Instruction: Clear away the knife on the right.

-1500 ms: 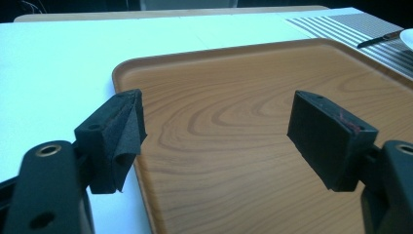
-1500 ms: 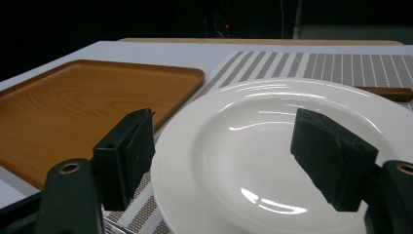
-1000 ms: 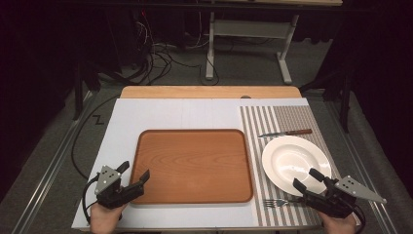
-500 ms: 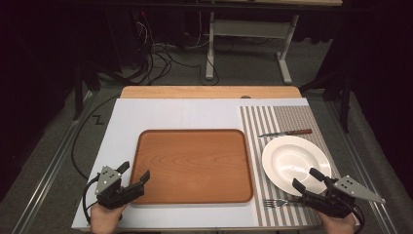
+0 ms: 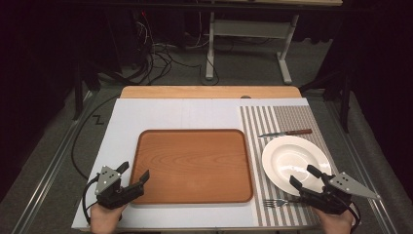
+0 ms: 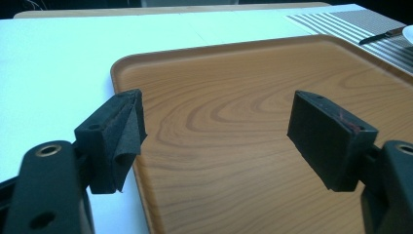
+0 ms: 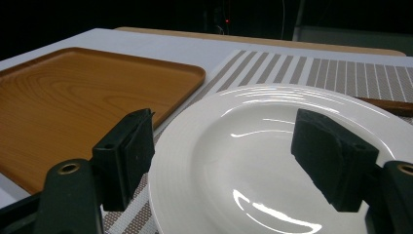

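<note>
White dinner plate (image 5: pixel 295 161) sits unheld at 12 o'clock of the spread right claw (image 5: pixel 308 176); left claw (image 5: pixel 132 171) spread over the wooden tray (image 5: pixel 195 163). Approach stage; next, advance onto the rim.

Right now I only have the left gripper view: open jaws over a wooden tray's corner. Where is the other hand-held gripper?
Observer: The right hand-held gripper is at the near rim of a white plate, with its jaws open.
Operator: What does the plate rest on?
Observer: On a striped placemat beside the tray.
Operator: Any cutlery I am missing?
Observer: A fork lies on the placemat near the plate's near edge, on the tray side of that gripper.
</note>
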